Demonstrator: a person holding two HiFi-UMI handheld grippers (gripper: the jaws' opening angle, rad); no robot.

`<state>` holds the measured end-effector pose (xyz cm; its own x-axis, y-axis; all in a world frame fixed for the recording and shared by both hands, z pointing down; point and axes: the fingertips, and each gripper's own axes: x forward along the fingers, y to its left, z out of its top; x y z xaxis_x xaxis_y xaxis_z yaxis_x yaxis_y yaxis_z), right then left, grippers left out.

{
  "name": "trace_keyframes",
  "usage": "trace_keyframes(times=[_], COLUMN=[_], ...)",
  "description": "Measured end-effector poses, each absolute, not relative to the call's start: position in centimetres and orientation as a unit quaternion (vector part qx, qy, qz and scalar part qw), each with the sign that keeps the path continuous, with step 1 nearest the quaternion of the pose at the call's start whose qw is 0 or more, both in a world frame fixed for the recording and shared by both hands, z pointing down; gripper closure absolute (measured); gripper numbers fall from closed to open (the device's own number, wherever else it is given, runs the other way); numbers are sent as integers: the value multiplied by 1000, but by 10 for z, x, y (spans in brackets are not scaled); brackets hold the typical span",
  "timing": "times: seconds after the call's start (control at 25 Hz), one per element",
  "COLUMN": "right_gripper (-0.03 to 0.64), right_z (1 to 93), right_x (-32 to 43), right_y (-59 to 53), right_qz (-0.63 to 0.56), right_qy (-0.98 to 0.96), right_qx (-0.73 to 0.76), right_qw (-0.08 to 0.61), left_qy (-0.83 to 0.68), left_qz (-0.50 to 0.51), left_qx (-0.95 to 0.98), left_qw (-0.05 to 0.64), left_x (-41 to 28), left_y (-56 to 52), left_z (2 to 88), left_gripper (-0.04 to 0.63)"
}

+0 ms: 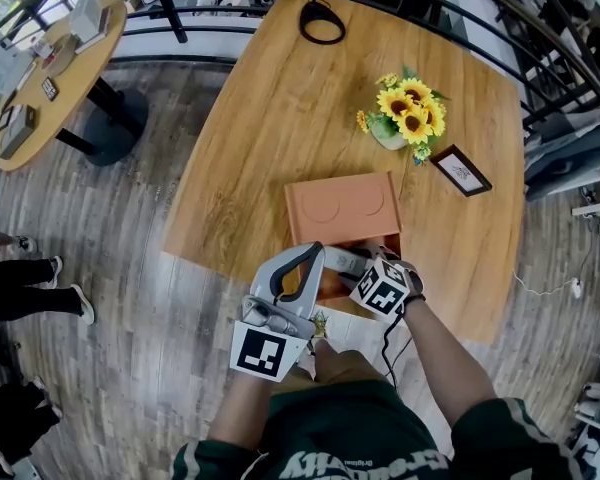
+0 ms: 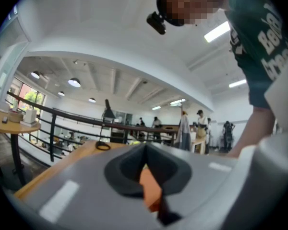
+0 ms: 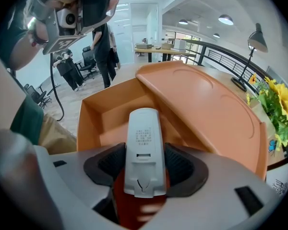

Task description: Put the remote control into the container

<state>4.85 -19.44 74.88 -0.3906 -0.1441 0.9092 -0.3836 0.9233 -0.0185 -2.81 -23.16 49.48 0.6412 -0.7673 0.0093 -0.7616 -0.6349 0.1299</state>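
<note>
By the wooden table [image 1: 250,148], right fingers [image 3: 182,166] clamp the remote control [image 3: 144,147]; left fingers [image 2: 127,169] closed.

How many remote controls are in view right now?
1: the white remote control sits between the right gripper's jaws, over the open orange box. Its orange lid may hide more.
</note>
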Motion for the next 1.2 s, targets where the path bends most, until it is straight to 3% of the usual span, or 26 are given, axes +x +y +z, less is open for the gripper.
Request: trace_keyframes(times=[0.4,1.2], right_gripper=[356,356], right_z=[747,707], right_x=[47,36], right_y=[-195,-193], right_qz=[110,118], right_qy=[-822,-847], right_qx=[153,179], right_qw=[537,487], left_qy=[-420,-403], left_qz=[-10,-22], left_qx=[906,914], left_qw=[49,31], left_x=[-29,-27], left_y=[-224,-214], left_z=[495,464], left_gripper=[597,597])
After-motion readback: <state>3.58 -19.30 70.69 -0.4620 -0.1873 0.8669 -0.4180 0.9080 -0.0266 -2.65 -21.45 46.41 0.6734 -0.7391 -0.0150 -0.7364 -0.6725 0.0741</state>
